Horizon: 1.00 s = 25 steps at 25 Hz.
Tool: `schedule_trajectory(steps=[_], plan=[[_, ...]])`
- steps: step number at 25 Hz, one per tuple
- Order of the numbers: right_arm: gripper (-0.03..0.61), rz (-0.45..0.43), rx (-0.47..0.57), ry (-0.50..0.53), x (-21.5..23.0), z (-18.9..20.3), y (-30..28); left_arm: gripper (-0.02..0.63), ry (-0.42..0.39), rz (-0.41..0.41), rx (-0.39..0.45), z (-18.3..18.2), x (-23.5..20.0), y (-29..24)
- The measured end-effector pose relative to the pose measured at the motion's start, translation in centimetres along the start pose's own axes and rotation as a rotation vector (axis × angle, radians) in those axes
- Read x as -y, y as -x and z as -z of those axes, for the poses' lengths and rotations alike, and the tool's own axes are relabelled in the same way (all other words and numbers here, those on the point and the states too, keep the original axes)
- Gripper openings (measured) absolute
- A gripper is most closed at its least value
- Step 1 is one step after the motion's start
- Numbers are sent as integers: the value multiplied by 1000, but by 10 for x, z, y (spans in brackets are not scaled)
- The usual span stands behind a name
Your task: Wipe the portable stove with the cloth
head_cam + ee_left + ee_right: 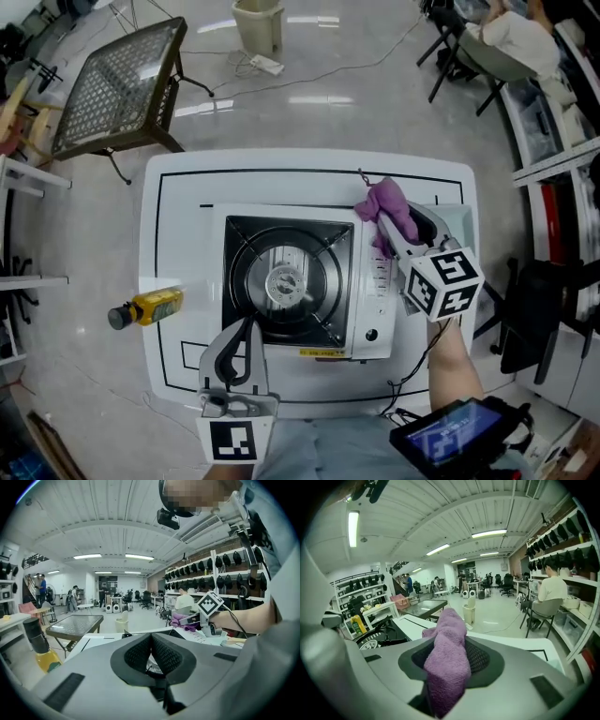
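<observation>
Status as I read it: right gripper (392,225) clamped on the purple terry cloth (447,663), which sits at the far right corner of the white-and-black portable gas stove (281,281) on the white table (178,216), while the left gripper (151,641) is pinched together on nothing by the stove's near edge.

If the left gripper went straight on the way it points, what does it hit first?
Likely the portable stove: the left gripper, jaws together, points slightly down at its near side, towards the burner. Nothing else shows in between, though depth is unclear.
</observation>
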State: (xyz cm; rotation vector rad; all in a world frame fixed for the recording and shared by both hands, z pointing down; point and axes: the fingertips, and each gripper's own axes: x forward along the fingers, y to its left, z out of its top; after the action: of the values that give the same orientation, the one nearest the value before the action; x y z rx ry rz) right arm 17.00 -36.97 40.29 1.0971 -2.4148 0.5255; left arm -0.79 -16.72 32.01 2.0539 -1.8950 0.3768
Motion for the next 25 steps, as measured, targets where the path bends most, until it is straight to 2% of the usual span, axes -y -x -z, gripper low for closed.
schedule_trajectory(steps=[3, 6, 10, 13, 17, 21, 25], plan=[[166, 6, 10, 28, 0, -13, -7, 18, -4, -21, 37, -10, -1, 13], [166, 9, 64, 80, -3, -45, 2, 18, -16, -52, 78, -24, -1, 30], [166, 8, 168, 162, -12, -98, 45, 18, -44, -88, 134, -44, 10, 63], [166, 22, 245, 273, -15, -136, 86, 18, -69, -99, 190, -59, 29, 89], [166, -14, 283, 348, -14, -177, 123, 18, -50, -119, 229, -74, 36, 114], [166, -8, 236, 446, -17, -180, 130, 18, -39, -119, 258, -77, 28, 122], [164, 24, 112, 559, -17, -140, 108, 18, -28, -100, 220, -53, 9, 111]])
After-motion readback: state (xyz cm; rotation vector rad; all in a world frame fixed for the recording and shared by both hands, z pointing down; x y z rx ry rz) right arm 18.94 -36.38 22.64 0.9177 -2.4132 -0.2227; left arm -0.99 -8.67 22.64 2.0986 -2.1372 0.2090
